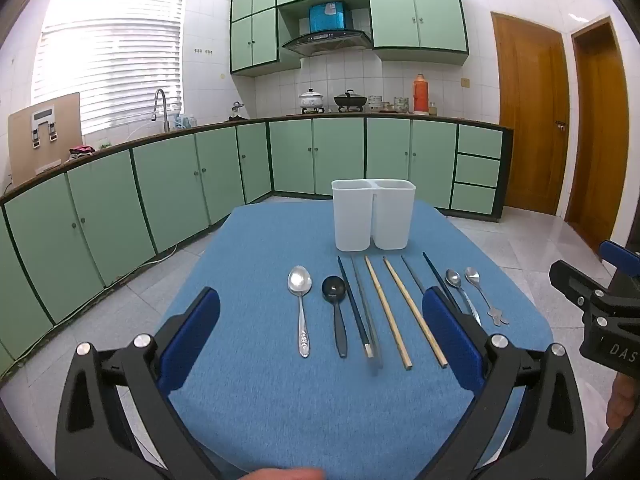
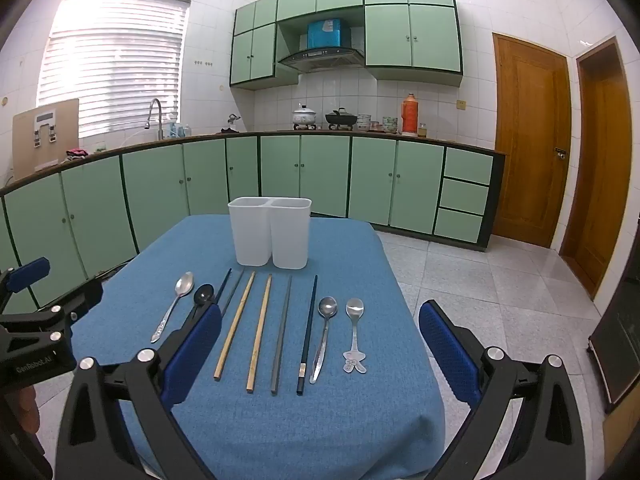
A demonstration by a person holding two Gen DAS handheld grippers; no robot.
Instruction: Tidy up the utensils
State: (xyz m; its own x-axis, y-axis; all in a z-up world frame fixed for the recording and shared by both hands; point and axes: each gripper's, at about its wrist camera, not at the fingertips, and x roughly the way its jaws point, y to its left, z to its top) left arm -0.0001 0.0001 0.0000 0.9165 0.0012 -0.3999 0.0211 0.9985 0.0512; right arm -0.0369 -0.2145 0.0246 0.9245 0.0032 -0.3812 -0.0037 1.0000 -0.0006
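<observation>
On the counter, covered with a blue cloth, the utensils lie in one row in front of a white holder with two compartments, which looks empty from here. From the left there are a large metal spoon, a black spoon, six chopsticks, and two small metal spoons on the right, the last spoon with a figure-shaped handle end.

The left claw and the right claw both stand wide and hold nothing; they hover above the near edge of the counter, not touching any utensil.

I judge that all pieces are light and stiff. The metal spoons are probably slippery and lie flat, so the pads must close low on the middle of the handle, not on the bowl. The wooden chopsticks give more friction, but they are thin and can roll or turn between the pads. The dark chopsticks lie very close together, so taking one alone may disturb its neighbour. A grip near the middle of the stick seems best for keeping balance.
</observation>
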